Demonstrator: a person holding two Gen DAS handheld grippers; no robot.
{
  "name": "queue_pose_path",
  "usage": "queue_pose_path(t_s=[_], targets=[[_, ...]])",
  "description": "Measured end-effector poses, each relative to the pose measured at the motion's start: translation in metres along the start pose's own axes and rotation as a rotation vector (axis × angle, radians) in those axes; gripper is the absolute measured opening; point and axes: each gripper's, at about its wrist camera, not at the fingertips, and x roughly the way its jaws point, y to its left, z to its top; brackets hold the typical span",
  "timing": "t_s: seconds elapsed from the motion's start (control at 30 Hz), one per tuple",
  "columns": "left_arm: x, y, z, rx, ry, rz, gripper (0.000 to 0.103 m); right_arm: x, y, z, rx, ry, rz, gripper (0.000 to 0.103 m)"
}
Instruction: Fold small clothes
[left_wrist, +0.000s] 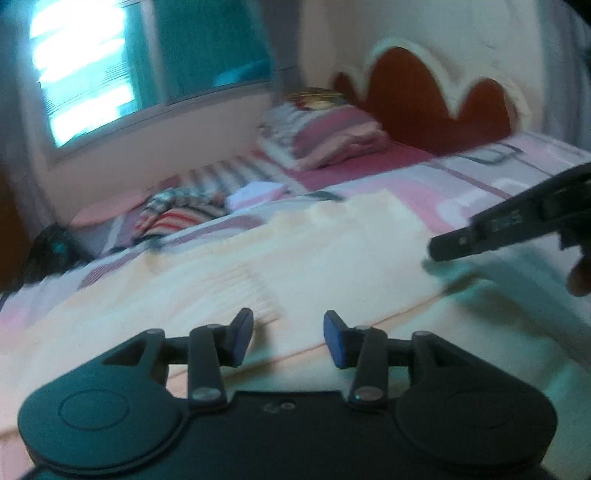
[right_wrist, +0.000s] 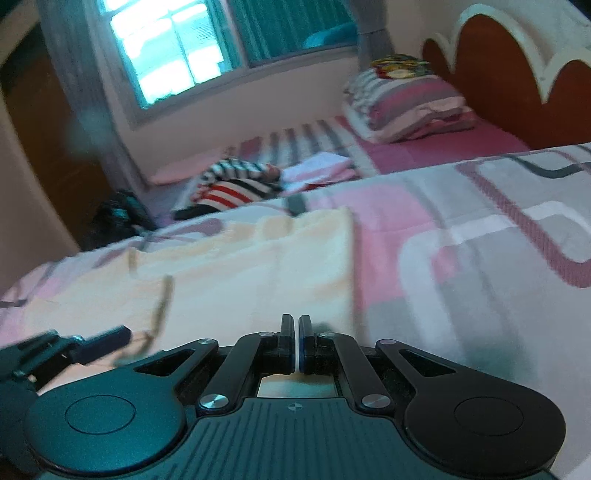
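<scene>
A cream garment (left_wrist: 295, 258) (right_wrist: 258, 266) lies spread flat on the pink and grey patterned bedsheet (right_wrist: 480, 240). My left gripper (left_wrist: 288, 317) hovers over the garment's near edge. It is open, and nothing is between its blue pads. My right gripper (right_wrist: 297, 321) is shut at the garment's right side, with a thin pale sliver of the cloth pinched between its pads. In the left wrist view, the right gripper (left_wrist: 436, 253) comes in from the right, low over the cloth. The left gripper's finger (right_wrist: 118, 338) shows at the lower left of the right wrist view.
A pile of striped clothes (left_wrist: 177, 214) (right_wrist: 236, 184) and a folded white and pink cloth (left_wrist: 255, 194) (right_wrist: 321, 166) lie farther up the bed. Stacked pillows (left_wrist: 325, 136) rest against the red headboard (left_wrist: 424, 99). A dark bag (left_wrist: 51, 251) sits off the bed's left edge.
</scene>
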Motion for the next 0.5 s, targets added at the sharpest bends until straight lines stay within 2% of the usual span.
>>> queue_pose_path(t_s=[0.07, 0.3, 0.37, 0.4, 0.43, 0.5], targets=[[-0.004, 0.022, -0.008, -0.077, 0.025, 0.071, 0.04, 0.001, 0.01, -0.001, 0.003, -0.004, 0.054, 0.001], [-0.04, 0.118, -0.045, -0.354, 0.082, 0.299, 0.039, 0.024, 0.05, -0.01, 0.025, 0.023, 0.147, 0.003], [-0.05, 0.137, -0.053, -0.398, 0.094, 0.332, 0.039, 0.031, 0.062, -0.013, 0.025, 0.037, 0.159, 0.034], [-0.053, 0.147, -0.057, -0.414, 0.098, 0.339, 0.04, 0.033, 0.069, -0.015, 0.026, 0.028, 0.159, 0.071], [-0.057, 0.155, -0.061, -0.418, 0.1, 0.343, 0.041, 0.033, 0.074, -0.017, 0.026, 0.001, 0.155, 0.078], [-0.063, 0.166, -0.067, -0.422, 0.11, 0.353, 0.042, 0.037, 0.082, -0.017, 0.024, -0.011, 0.191, 0.078]])
